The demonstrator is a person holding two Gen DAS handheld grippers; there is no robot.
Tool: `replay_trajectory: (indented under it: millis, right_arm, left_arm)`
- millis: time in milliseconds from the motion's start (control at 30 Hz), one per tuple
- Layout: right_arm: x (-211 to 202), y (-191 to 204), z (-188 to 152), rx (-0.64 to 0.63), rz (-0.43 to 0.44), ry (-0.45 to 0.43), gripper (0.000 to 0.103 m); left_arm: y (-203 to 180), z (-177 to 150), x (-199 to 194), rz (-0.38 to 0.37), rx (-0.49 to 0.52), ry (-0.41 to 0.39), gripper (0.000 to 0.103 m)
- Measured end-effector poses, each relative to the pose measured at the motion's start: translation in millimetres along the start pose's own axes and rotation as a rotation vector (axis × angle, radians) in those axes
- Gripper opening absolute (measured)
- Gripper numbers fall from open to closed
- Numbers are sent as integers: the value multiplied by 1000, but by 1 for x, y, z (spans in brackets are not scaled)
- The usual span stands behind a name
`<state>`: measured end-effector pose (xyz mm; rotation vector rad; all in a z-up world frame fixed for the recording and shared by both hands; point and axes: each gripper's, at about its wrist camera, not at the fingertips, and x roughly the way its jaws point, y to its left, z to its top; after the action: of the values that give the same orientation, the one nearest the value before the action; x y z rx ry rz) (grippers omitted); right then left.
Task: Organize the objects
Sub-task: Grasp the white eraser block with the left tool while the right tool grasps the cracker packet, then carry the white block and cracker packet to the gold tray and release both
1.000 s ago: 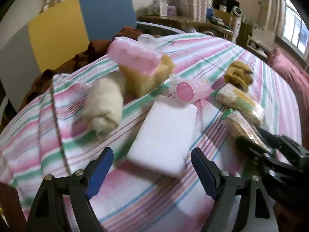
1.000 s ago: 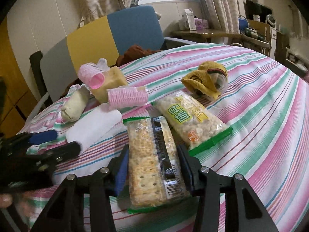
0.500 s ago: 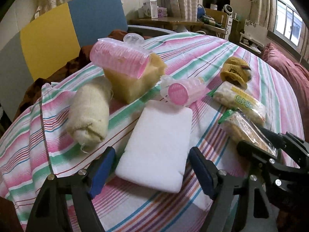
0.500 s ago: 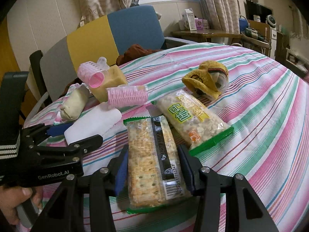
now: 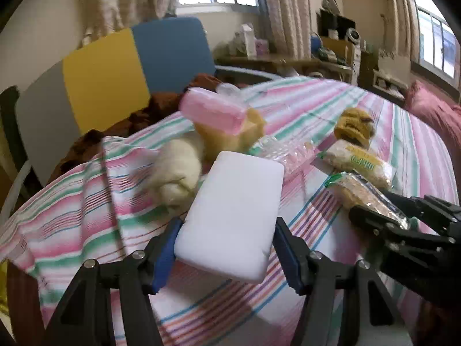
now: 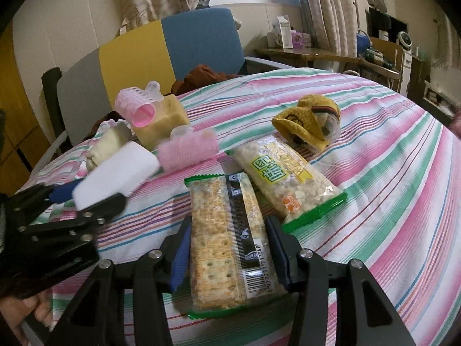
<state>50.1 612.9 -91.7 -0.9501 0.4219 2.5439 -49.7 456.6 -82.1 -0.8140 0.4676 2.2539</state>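
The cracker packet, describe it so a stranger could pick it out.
On the striped tablecloth, nearest the right gripper, lies the cracker packet, between its jaws. Unlike the puffed-rice packet beside it, it shows square crackers, a black strip and a barcode.

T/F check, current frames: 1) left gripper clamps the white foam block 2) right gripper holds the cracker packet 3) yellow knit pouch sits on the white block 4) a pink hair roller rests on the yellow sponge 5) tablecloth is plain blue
1) Left gripper clamps the white foam block: true.
2) Right gripper holds the cracker packet: true.
3) False: the yellow knit pouch lies apart on the striped tablecloth.
4) Pink hair roller on the yellow sponge: true.
5) False: pink, green and white stripes.
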Motion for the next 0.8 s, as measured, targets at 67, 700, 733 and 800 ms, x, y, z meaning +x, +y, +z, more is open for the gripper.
replay_trajectory:
  millis: [67, 700, 733, 800]
  right_arm:
    - [0, 2, 0, -9, -9, -1, 50]
    - [-21, 57, -11, -287, 3, -91, 48]
    - [-22, 58, -13, -294, 9, -92, 48]
    - [-24, 59, -15, -290, 27, -89, 48]
  left_arm:
    - [4, -5, -10, 10, -19, -21, 63]
    - [30, -74, -88, 94, -151, -125, 63]
    - [27, -77, -92, 95, -138, -131, 63]
    - [20, -79, -98, 89, -109, -143, 63]
